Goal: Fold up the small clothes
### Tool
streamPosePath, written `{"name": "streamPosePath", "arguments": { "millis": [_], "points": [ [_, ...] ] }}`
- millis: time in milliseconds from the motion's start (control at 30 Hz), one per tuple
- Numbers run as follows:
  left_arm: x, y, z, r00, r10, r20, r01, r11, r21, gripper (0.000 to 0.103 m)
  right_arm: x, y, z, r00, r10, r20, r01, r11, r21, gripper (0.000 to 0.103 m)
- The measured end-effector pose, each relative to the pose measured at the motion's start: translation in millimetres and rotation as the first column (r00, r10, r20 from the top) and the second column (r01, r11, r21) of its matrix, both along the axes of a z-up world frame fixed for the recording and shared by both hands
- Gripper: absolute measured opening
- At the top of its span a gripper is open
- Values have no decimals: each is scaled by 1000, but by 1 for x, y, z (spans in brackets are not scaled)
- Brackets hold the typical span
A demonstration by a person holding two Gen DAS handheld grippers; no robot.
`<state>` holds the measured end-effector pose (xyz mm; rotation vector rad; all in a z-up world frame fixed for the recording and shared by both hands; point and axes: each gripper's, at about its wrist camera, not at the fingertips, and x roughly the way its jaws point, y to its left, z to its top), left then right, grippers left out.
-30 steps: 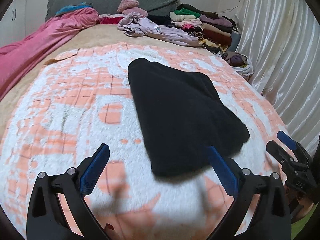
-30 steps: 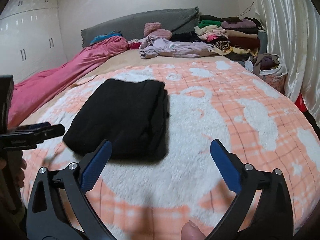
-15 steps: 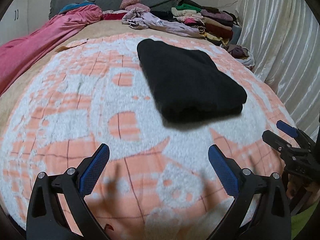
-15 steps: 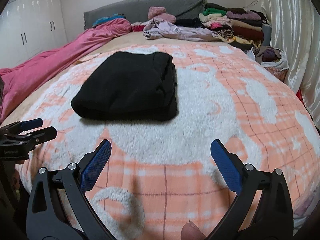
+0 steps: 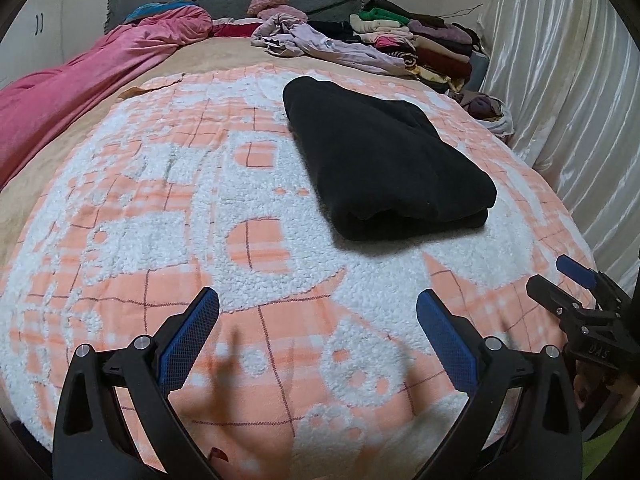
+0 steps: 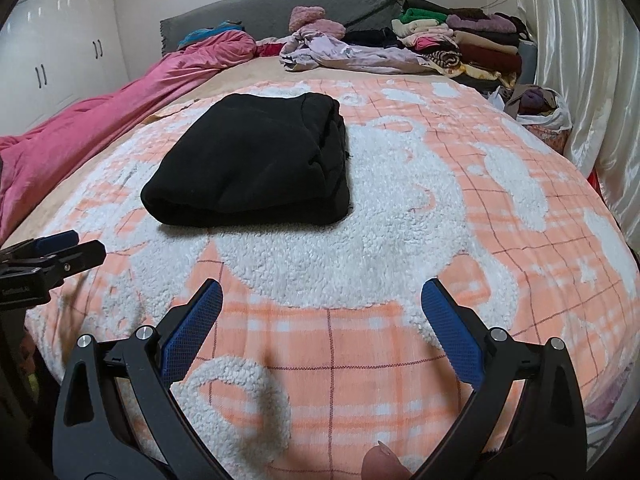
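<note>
A black garment (image 5: 384, 160) (image 6: 256, 160), folded into a thick rectangle, lies on the orange-and-white fleece blanket (image 5: 180, 240) (image 6: 440, 208). My left gripper (image 5: 318, 308) hangs open over the blanket's near edge, well short of the garment, with nothing between its blue pads. My right gripper (image 6: 322, 300) is open too, empty, and also back from the garment. Each gripper shows at the side of the other's view: the right one (image 5: 576, 280) at the right, the left one (image 6: 60, 248) at the left.
A pink duvet (image 5: 80, 88) lies along the bed's left side. Loose lilac clothes (image 5: 320, 44) and a stack of folded clothes (image 5: 420, 44) sit near the grey headboard. A bag of clothes (image 6: 540, 108) stands by the white curtain (image 5: 560, 80). White cupboards (image 6: 60, 60) are at left.
Both grippers have drawn back toward the foot of the bed, away from the folded black garment, which now lies farther off. Both stayed open and empty.
</note>
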<state>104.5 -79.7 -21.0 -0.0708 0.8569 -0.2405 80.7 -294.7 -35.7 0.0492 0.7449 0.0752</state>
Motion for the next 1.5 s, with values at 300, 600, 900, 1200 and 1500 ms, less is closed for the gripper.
{"name": "streamPosePath", "arguments": {
  "millis": [300, 600, 900, 1200, 1500],
  "points": [
    [-1, 1, 2, 1000, 7, 4, -7, 1000, 8, 99, -2, 0, 1, 1000, -8, 4, 8, 1000, -6, 94],
    [-3, 2, 4, 1000, 13, 11, -13, 1000, 9, 99, -3, 1, 2, 1000, -14, 7, 14, 1000, -14, 94],
    [-5, -1, 7, 1000, 4, 8, -4, 1000, 21, 99, -4, 0, 3, 1000, -27, 2, 27, 999, -19, 94],
    [-7, -1, 8, 1000, 3, 10, -3, 1000, 21, 99, -4, 2, 3, 1000, -29, 3, 29, 999, -25, 94],
    [-6, 1, 7, 1000, 5, -2, -5, 1000, 22, 99, -4, 2, 3, 1000, -28, 2, 28, 999, -24, 94]
  ]
}}
